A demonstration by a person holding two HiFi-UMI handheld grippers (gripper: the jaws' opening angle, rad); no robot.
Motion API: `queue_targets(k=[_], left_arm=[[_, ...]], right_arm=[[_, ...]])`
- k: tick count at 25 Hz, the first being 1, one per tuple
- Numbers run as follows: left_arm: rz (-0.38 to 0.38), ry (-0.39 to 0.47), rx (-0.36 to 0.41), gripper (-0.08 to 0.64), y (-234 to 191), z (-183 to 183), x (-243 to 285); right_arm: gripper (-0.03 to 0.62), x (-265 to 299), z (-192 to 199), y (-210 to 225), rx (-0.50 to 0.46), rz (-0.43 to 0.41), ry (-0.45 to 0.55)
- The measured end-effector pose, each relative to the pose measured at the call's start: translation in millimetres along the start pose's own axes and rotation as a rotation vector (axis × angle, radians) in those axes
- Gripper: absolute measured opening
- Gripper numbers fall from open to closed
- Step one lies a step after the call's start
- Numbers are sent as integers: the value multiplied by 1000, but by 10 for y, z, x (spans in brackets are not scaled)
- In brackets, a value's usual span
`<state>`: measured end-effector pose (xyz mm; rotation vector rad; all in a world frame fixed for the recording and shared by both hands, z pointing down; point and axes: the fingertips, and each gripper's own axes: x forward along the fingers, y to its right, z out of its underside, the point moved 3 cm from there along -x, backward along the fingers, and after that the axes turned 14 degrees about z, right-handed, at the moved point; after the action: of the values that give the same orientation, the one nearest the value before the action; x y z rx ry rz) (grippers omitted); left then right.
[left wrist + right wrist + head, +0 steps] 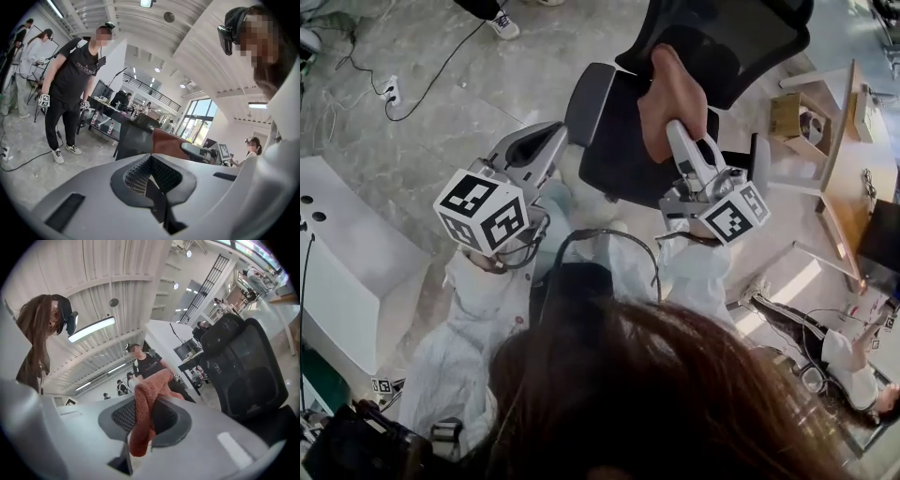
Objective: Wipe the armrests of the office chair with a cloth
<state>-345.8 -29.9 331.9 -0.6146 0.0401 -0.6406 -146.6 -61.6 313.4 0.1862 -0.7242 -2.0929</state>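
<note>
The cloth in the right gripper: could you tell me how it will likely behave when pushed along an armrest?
Probably floppy: the cloth folds and droops where the right gripper pinches it. Its thick, nubby weave suggests it is light and will likely drag rather than slip.

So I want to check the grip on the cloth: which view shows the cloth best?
The right gripper view: the cloth sits close up, pinched in the right tool. The head view shows it whole, with the chair behind it. The left gripper view catches only a distant patch.
</note>
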Motion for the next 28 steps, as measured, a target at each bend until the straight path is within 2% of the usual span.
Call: queue_targets(k=[3, 8, 13, 16, 18, 23, 28], left_arm=[[11, 20, 22, 3, 636, 196, 252], [22, 30, 49, 3, 1727, 645, 738], [41, 18, 84, 3, 2509, 845, 1251], [34, 14, 117, 3, 2763, 839, 1406], [38, 3, 143, 3, 2862, 836, 1460], [54, -13, 180, 3, 2990, 797, 1577], [67, -12, 191, 3, 3070, 764, 1700]], right_arm=[[55, -692, -162, 51, -18, 13, 28], [55, -1900, -288, 319, -43, 75, 19], [55, -2775, -539, 641, -148, 222, 48], [55, -3064, -649, 744, -232, 330, 75], [55, -3168, -671, 771, -257, 371, 90], [54, -3279, -744, 772, -273, 399, 115], [52, -3298, -816, 806, -282, 388, 121]])
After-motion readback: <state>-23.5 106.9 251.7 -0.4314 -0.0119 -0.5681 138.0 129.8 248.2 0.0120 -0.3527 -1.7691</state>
